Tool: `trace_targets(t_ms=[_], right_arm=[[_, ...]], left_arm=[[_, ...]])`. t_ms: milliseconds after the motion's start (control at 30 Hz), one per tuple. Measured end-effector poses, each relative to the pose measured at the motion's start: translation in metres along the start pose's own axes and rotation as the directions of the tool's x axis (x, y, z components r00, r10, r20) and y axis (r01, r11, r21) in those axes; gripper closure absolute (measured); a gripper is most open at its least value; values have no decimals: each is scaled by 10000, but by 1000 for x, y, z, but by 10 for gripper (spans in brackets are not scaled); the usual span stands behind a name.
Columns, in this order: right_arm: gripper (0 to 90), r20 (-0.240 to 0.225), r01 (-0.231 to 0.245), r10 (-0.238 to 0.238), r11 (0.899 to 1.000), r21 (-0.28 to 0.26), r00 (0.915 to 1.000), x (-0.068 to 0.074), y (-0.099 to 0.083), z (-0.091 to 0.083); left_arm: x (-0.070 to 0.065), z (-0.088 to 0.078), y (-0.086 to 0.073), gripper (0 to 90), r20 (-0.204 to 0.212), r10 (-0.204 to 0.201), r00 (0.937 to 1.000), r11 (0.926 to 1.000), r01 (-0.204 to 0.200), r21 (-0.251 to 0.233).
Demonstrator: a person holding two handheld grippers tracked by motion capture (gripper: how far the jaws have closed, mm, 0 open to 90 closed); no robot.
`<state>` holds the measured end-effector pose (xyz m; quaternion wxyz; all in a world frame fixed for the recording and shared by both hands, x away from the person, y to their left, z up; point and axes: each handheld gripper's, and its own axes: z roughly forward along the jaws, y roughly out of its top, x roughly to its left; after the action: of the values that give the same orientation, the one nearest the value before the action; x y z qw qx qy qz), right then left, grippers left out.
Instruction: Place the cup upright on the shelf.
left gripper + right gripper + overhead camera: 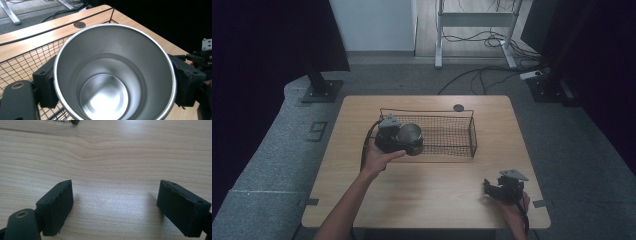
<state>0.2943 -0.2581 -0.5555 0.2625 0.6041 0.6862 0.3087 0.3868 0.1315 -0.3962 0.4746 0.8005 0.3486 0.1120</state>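
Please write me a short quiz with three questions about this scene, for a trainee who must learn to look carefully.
1. True or false: the left tongs grip the steel cup by its sides.
2. Which is under the cup? A) wire basket B) bare table C) floor
3. Fill in: the right tongs stand ____ with nothing between the jaws.

Key
1. True: one black pad presses each side of the cup.
2. A: the mesh shows beneath it, at the basket's left end.
3. Open, over the table near its front right corner.
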Motion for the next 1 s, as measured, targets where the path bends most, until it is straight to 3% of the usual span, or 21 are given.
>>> trace_targets(t_ms=[300, 700, 1000], right_arm=[[134, -3, 6, -6, 10000, 1, 10000, 0, 0, 0], [134, 9, -2, 2, 10000, 2, 10000, 0, 0, 0], [134, 23, -28, 28, 10000, 11, 10000, 0, 0, 0]], left_arm=[[5, 3, 8, 144, -37, 39, 10000, 10000, -39, 5], [23, 9, 8, 144, -135, -317, 9994, 9995, 318, 78], [27, 15, 14, 144, -154, -226, 9996, 9996, 229, 175]])
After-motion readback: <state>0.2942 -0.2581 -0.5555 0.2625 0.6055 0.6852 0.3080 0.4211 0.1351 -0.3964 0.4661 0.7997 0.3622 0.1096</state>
